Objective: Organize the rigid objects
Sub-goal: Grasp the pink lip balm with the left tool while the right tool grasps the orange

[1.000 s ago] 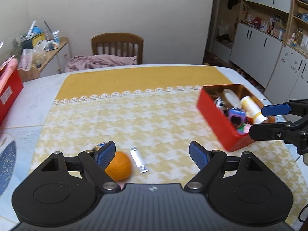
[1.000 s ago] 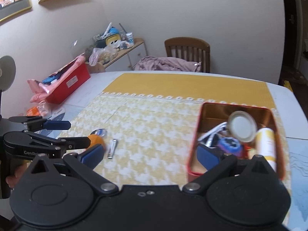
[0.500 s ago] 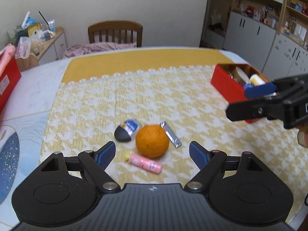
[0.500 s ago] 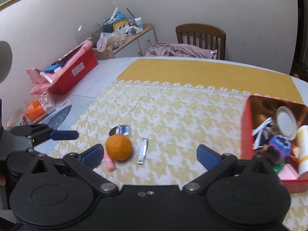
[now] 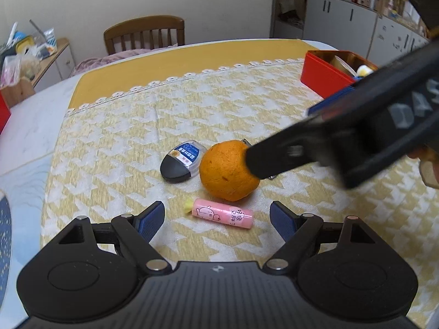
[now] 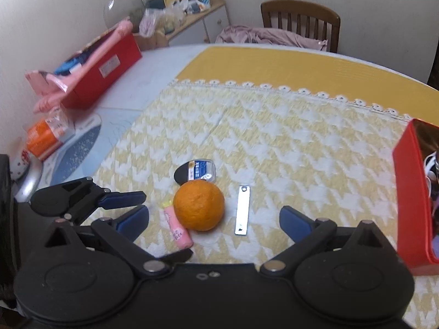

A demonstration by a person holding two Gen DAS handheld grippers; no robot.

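Observation:
An orange (image 5: 227,170) (image 6: 199,205) lies on the yellow tablecloth. Beside it are a pink tube (image 5: 222,213) (image 6: 177,229), a black-and-blue floss case (image 5: 182,160) (image 6: 195,172) and a metal nail clipper (image 6: 242,210). My left gripper (image 5: 216,218) is open just before the pink tube. My right gripper (image 6: 214,219) is open, with the orange and clipper between its fingers' lines; in the left wrist view its arm (image 5: 343,134) reaches to the orange. The red tin (image 5: 323,75) (image 6: 411,205) holds several items.
A long red box (image 6: 104,68) with pink things sits at the table's left edge, next to an orange packet (image 6: 45,137). A wooden chair (image 5: 144,31) with pink cloth stands behind the table. Cabinets (image 5: 343,19) line the right wall.
Both grippers have drawn back from the red tin toward the cluster around the orange. The right gripper has swung left over the orange and now crosses the left wrist view.

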